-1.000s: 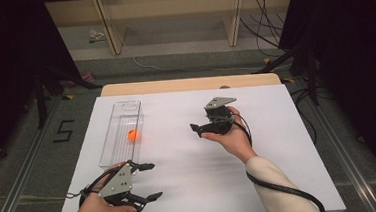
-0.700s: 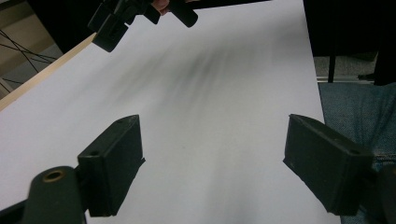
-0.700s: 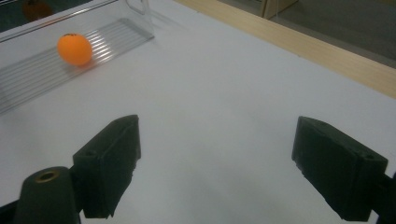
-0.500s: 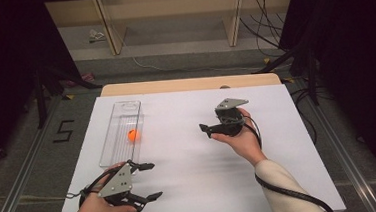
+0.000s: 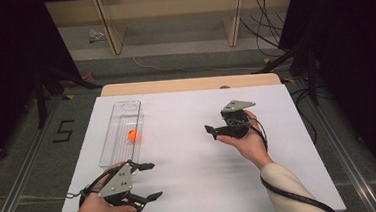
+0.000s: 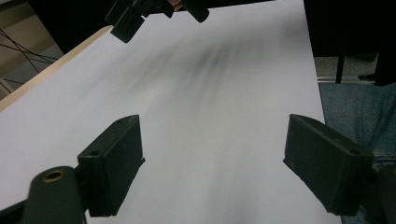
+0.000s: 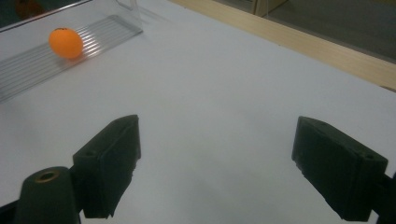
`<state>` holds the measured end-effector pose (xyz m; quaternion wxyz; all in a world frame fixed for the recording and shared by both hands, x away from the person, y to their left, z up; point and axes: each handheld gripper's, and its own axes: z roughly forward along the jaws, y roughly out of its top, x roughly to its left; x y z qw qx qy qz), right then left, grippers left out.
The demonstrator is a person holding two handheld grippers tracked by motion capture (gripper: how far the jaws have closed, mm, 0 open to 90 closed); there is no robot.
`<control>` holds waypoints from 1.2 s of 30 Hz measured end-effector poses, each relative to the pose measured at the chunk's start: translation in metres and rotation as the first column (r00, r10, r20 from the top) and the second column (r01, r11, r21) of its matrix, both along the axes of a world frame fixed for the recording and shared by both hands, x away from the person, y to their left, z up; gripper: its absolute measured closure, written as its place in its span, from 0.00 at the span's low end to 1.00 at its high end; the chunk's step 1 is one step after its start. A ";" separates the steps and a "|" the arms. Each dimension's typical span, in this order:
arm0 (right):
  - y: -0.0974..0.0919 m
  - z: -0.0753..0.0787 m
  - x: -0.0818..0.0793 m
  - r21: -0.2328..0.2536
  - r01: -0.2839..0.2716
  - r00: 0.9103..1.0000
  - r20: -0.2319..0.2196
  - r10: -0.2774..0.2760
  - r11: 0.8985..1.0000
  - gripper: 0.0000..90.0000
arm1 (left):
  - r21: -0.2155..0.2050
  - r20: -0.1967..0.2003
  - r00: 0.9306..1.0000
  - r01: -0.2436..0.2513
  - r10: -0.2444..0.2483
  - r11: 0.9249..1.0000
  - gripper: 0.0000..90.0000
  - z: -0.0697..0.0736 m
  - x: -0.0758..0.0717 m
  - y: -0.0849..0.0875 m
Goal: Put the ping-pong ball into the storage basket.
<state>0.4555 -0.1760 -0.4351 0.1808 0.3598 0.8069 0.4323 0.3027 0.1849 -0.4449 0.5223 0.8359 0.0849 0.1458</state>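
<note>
An orange ball (image 5: 133, 135) lies in a clear, ribbed plastic tray (image 5: 125, 109) on the left of the white tabletop (image 5: 190, 161). My left gripper (image 5: 153, 180) is held low near the front left corner, open, its jaws wide apart and holding nothing. My right gripper (image 5: 210, 132) hovers right of centre, pointing left toward the tray, also open and holding nothing. In the right gripper view, the ball (image 7: 66, 42) rests in the tray (image 7: 28, 70) at the far left, well beyond my open right gripper (image 7: 215, 163). In the left gripper view, the left gripper (image 6: 212, 158) faces bare white surface.
The right gripper (image 6: 140, 14) appears at the top of the left gripper view. A wooden table edge (image 5: 189, 84) runs along the far side. Wooden shelf frames (image 5: 170, 17) stand beyond it, with cables on the floor at the right (image 5: 281, 39).
My right gripper has drifted to the right, away from the tray. The left gripper and the ball have stayed in place.
</note>
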 end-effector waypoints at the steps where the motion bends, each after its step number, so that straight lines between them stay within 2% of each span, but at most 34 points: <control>1: -0.001 0.000 0.000 0.001 0.001 1.000 0.001 -0.001 1.000 0.18 | -0.001 -0.001 1.000 -0.002 0.002 1.000 0.21 0.000 0.000 0.000; 27: -0.039 0.006 -0.016 0.011 0.054 0.998 0.018 -0.055 0.998 0.18 | -0.007 0.000 1.000 -0.008 0.008 1.000 0.21 0.000 0.000 0.001; 36: -0.047 0.006 -0.019 0.014 0.067 0.998 0.017 -0.067 0.998 0.18 | -0.007 0.001 1.000 -0.008 0.008 1.000 0.21 0.001 0.000 0.001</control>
